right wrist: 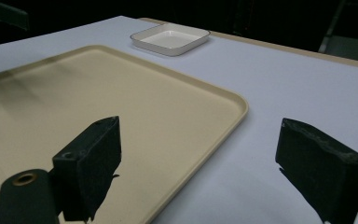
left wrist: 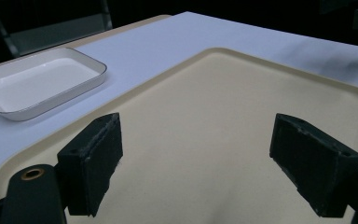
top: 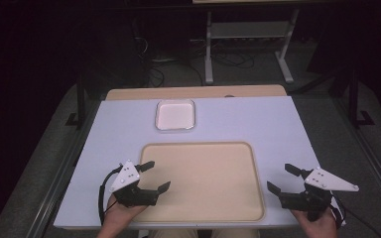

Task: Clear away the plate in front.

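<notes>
- High view: nearest the camera are the person's two hands at the bottom edge, each holding a gripper. The left gripper (top: 155,175) hangs over the near-left corner of the beige tray (top: 203,210), its jaws spread wide and holding nothing. The right gripper (top: 284,178) sits just off the tray's right rim, over the white table (top: 278,124), likewise released and empty.
- The tray's long axis runs left to right across the table, and nothing lies in it. Beyond its far edge, slightly left of centre and apart from it, stands a small white dish (top: 175,115), also empty. The dish lies forward and a little right of the left gripper, forward and well to the left of the right one; the left hand looks the nearer, so a reach for the dish would likely fall to it.
- Left gripper view: the two black jaws stand wide apart above the bare tray floor (left wrist: 205,121). The white dish (left wrist: 42,84) shows at upper left, beyond the tray rim, with nothing inside.
- Right gripper view: the jaws are open; one hangs over the tray (right wrist: 121,102), the other over the table (right wrist: 284,84). The dish (right wrist: 170,38) lies far ahead, empty.
</notes>
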The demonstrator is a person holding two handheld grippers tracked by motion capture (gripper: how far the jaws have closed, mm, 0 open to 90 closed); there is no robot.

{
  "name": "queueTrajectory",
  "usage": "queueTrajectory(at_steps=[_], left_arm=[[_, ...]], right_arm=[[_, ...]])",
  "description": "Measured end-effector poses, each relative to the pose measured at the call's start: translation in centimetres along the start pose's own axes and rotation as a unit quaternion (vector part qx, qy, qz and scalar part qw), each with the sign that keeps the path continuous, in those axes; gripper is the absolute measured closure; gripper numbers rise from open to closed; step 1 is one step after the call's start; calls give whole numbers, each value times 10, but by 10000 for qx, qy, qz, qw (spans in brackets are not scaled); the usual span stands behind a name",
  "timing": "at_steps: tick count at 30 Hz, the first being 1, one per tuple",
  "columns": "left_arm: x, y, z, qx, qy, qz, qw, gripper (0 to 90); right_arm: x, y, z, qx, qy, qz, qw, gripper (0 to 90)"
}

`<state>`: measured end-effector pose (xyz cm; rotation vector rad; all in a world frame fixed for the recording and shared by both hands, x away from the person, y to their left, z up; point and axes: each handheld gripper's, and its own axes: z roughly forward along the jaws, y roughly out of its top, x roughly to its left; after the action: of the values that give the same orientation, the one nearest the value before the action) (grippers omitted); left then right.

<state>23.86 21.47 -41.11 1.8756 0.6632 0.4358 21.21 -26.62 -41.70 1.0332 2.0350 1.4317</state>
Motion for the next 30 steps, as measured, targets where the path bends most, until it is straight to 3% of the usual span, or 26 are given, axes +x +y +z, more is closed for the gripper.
queueTrajectory(at_steps=[30], left_arm=[[7,11,-4,139,-213,-97,9996,170]], right_arm=[[2,1,0,-6,-18,-27,10000,132]])
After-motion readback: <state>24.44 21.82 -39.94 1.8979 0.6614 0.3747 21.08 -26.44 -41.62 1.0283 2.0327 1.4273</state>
